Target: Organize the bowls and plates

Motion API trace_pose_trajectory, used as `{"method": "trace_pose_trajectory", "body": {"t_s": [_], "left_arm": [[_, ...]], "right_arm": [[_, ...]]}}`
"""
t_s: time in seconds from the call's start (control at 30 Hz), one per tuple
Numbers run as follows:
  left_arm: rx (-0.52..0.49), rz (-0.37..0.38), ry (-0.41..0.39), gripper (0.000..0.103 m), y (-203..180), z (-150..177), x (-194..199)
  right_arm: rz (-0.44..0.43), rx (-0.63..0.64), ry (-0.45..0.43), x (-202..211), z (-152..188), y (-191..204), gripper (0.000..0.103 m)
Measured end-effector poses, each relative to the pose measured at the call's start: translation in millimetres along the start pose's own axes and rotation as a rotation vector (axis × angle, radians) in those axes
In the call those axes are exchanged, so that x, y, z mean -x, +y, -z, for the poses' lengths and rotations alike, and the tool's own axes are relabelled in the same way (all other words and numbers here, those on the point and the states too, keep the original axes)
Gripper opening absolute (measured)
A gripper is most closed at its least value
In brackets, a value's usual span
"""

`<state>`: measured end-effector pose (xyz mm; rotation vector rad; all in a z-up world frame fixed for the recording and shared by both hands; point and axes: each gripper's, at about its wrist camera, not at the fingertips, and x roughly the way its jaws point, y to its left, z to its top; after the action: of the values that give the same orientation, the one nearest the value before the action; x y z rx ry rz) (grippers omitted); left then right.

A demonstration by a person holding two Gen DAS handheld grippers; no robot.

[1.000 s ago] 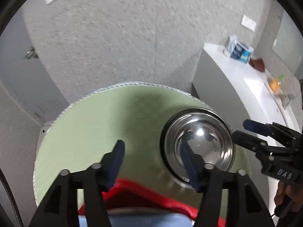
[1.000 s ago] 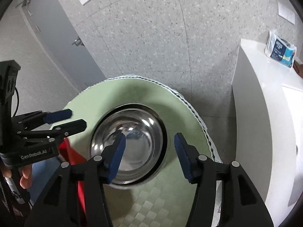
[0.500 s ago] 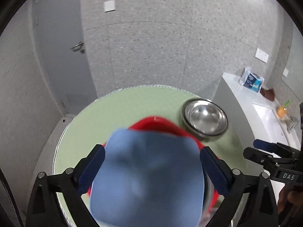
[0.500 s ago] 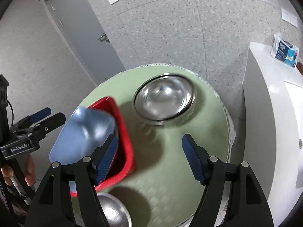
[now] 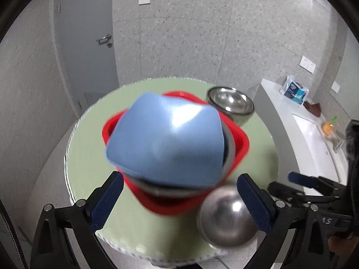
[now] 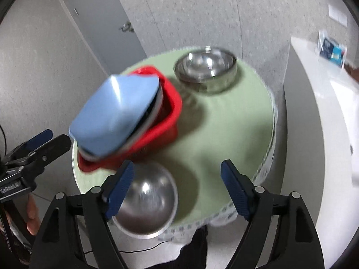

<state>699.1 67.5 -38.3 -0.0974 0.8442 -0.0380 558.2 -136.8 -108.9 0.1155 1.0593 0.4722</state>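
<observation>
Jaws spread, both hands between grabs over the round bench

Nearest the cameras, both grippers hang above the near side of the green-covered round bench point(image 5: 94, 170). The left gripper point(image 5: 179, 198) has its blue pads spread wide with nothing pinched; the stack only shows through the gap, well below. The right gripper point(image 6: 177, 187) is also spread and empty, its jaws having just been opening; seen from the left wrist it sits off to the right point(image 5: 298, 181), beyond the bench edge.

Just under the jaws, at the near rim, a small steel bowl point(image 6: 148, 204) lies upside down, dome up. Beyond it stands the stack: a red square dish point(image 6: 172, 105) at the bottom, grey rims of what look like one or two metal plates inside it, and a blue square plate point(image 5: 166, 141) turned over on top, sitting askew. Farthest, near the back edge, a larger steel bowl point(image 6: 206, 69) stands upright and apart from the rest.

My reading is that this is a step between placements: some pieces are gathered, while two bowls remain loose. The next move probably calls for choosing one bowl. The domed one gives no rim to pinch from above, so a jaw would need to get under its edge; the upright bowl offers its wall. The tilted blue plate could slide if nudged.
</observation>
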Motion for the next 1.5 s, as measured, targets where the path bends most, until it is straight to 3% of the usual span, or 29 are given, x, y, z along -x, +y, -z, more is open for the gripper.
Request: {"method": "trace_pose_trajectory", "body": {"t_s": [0.17, 0.27, 0.3, 0.47, 0.57, 0.6, 0.83, 1.03, 1.3, 1.5], "left_arm": [[0.016, -0.037, 0.075, 0.092, -2.8, 35.5, -5.4], [0.008, -0.031, 0.160, 0.082, -10.9, 54.2, -23.0], [0.005, -0.035, 0.183, 0.074, -12.9, 57.3, -28.8], [0.024, 0.022, 0.272, 0.040, -20.7, 59.0, -47.6], [-0.005, 0.053, 0.277, 0.019, -28.7, 53.7, -49.0], [-0.014, 0.066, 0.279, 0.017, -30.0, 53.3, -48.8], [-0.076, 0.113, 0.252, 0.016, -43.7, 46.6, -35.3], [-0.139, 0.183, 0.189, 0.016, -69.4, 12.9, -16.0], [-0.156, 0.175, 0.076, 0.016, -85.9, -83.2, -41.0], [-0.106, 0.131, 0.074, 0.016, -92.8, -135.7, -94.1]], "right_arm": [[-0.015, -0.001, 0.056, -22.2, 23.5, -4.1, 0.081], [-0.035, 0.013, 0.085, -37.0, 31.2, -5.9, 0.076], [-0.048, 0.019, 0.098, -42.8, 32.3, -6.3, 0.073], [-0.089, 0.048, 0.155, -61.8, 36.7, -8.6, 0.037], [-0.109, 0.066, 0.171, -65.5, 36.2, -9.4, 0.023], [-0.114, 0.073, 0.172, -64.6, 36.1, -8.2, 0.015], [-0.081, 0.057, 0.145, -47.8, 38.3, -15.9, 0.015], [-0.031, 0.032, 0.057, -3.5, 21.8, -35.1, 0.015], [-0.025, 0.067, -0.061, 7.3, -75.4, -70.9, 0.015], [-0.056, 0.115, -0.063, -24.3, -151.8, -88.7, 0.015]]}}
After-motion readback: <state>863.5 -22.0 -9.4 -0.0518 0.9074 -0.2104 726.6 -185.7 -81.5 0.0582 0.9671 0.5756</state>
